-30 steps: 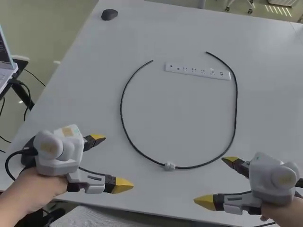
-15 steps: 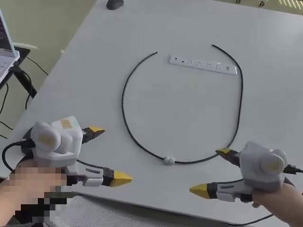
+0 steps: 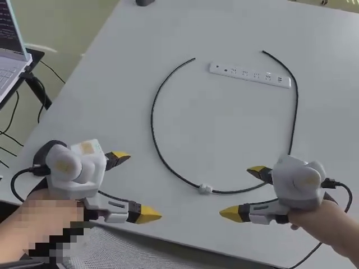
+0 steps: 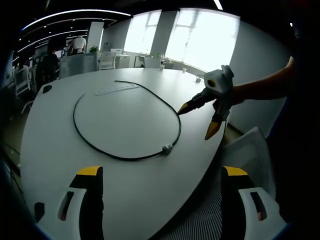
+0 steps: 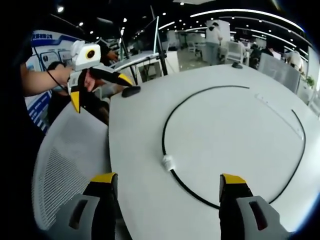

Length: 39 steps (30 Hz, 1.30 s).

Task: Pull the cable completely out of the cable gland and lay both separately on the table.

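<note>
Head view: the gland (image 3: 205,189), on the cable (image 3: 152,131), lies by the counter's (image 3: 224,129) near edge between left gripper (image 3: 141,185) and right gripper (image 3: 236,190). Both jaws are wide, and the right seems nearer.

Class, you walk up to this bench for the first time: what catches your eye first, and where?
A black cable lies in a wide open loop on the white table, with a small white cable gland threaded on it at the near side. The open, yellow-tipped left gripper and right gripper flank the gland. A white power strip lies beyond.
</note>
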{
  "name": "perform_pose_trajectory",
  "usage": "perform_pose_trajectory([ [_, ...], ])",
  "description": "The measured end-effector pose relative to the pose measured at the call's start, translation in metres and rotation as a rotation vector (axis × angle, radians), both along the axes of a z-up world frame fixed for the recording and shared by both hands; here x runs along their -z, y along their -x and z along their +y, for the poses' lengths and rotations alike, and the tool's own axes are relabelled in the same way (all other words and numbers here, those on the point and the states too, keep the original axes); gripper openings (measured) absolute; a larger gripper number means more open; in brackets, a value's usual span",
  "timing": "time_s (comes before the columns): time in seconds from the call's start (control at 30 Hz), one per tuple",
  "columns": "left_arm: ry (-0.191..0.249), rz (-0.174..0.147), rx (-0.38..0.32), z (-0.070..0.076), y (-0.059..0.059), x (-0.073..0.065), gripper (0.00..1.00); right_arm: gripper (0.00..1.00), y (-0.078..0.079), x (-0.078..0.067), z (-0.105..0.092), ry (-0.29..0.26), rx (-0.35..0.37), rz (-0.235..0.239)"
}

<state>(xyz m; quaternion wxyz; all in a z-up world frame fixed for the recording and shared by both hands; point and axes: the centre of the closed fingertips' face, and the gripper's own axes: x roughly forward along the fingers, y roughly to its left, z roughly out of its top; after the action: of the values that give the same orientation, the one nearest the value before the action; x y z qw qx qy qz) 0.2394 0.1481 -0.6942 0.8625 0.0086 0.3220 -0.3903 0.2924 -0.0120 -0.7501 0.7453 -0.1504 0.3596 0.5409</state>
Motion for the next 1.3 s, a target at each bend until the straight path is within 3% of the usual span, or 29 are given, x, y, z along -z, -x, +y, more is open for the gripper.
perform_pose_trajectory([
  [0.2, -0.002, -0.002, -0.004, 0.000, 0.003, 0.000, 0.99, 0.78, -0.002, 0.009, 0.010, 0.031, -0.039, 0.017],
  [0.73, -0.001, 0.006, -0.014, 0.008, 0.014, 0.000, 0.96, 0.65, -0.006, 0.035, 0.036, 0.117, -0.158, 0.005],
  [0.87, 0.001, 0.006, -0.014, 0.009, 0.016, 0.001, 0.96, 0.56, -0.004, 0.045, 0.032, 0.186, -0.206, 0.006],
  [1.3, 0.001, 0.016, -0.021, 0.016, 0.018, 0.004, 0.95, 0.36, -0.004, 0.061, 0.042, 0.199, -0.259, 0.034],
])
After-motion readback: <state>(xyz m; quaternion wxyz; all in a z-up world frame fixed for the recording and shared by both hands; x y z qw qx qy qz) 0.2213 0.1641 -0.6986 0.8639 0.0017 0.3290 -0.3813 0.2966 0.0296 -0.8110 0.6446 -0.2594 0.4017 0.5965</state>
